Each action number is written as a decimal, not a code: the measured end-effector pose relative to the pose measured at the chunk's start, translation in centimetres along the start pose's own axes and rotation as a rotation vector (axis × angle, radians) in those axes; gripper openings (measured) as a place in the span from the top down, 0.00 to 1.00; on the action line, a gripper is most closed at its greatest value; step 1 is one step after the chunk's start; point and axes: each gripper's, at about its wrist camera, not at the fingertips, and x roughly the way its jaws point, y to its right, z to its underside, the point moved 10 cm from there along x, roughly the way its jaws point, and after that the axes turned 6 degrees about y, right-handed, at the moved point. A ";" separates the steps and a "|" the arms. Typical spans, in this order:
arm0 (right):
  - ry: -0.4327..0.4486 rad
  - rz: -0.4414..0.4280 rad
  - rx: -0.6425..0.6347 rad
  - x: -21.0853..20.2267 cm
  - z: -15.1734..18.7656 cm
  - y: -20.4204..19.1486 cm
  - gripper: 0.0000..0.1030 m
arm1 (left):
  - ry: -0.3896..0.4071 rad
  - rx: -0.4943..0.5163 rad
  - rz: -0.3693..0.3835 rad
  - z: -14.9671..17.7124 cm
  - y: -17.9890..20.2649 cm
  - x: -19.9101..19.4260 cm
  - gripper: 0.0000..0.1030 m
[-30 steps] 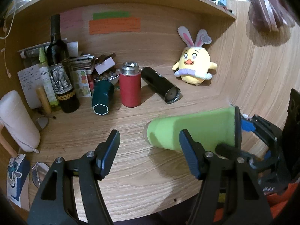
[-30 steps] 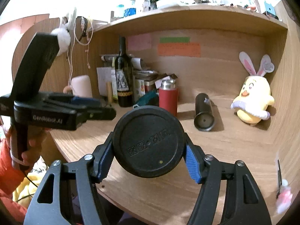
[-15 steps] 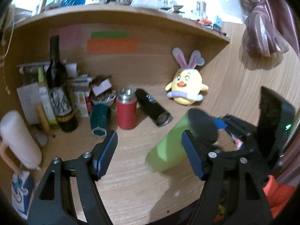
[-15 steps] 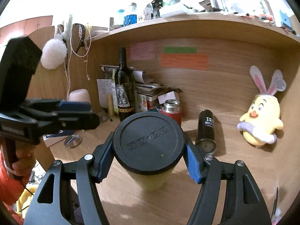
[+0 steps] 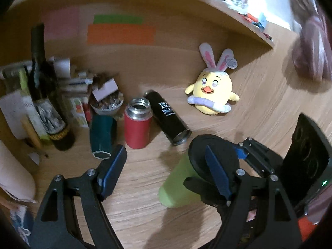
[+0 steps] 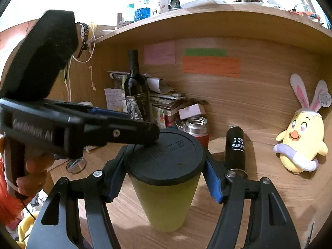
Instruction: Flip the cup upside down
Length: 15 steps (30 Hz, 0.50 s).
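1. Far left on the bench [image 6: 259,203], a dark wine bottle [image 6: 136,87] stands upright against the back wall with papers and small boxes piled round it. It is tucked well back, seemingly to keep the front free for work.
2. The left tongs [image 5: 166,172] hang spread wide in their own view, gripping nothing. From the right wrist view they reach in from the left, and one tip sits over the near-left edge of the lid; whether it touches cannot be told. The likely reason is to steady the cup while it is set down.
3. Centre stage: the green cup [image 6: 164,203] stands with its black lid [image 6: 166,155] on top and its narrow end on the bench. The right tongs [image 6: 164,178] pinch it just under the lid, a blue pad on each side. That high grip probably gives good control over the wide end through a turn.
4. Behind the cup, a red flask [image 5: 137,128] stands open-mouthed, and a black flask [image 5: 168,118] lies on its side beside it, both clear of the cup.
5. Far right, a yellow chick plush [image 5: 213,95] with rabbit ears leans against the wall, well apart from the action.
6. Judgement call: with the cup resting on one end and the grip on, the flip looks close to finished, release pending.
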 end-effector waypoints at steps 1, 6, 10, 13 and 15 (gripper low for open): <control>-0.001 0.000 0.001 0.2 0.0 0.0 0.39 | -0.008 -0.019 0.012 0.0 -0.4 0.2 0.22; -0.015 0.004 -0.020 0.4 0.2 -0.3 0.38 | 0.002 -0.028 -0.005 0.0 -0.9 0.2 0.17; -0.025 0.000 -0.016 -0.1 0.4 -0.4 0.38 | 0.016 0.002 -0.033 -0.2 -0.9 0.0 0.17; -0.027 -0.005 0.005 -0.8 0.6 -0.1 0.32 | 0.021 0.029 -0.054 -0.3 -0.6 -0.1 0.18; -0.022 0.001 0.012 -1.3 0.7 0.1 0.30 | 0.024 0.044 -0.068 -0.5 -0.3 -0.2 0.18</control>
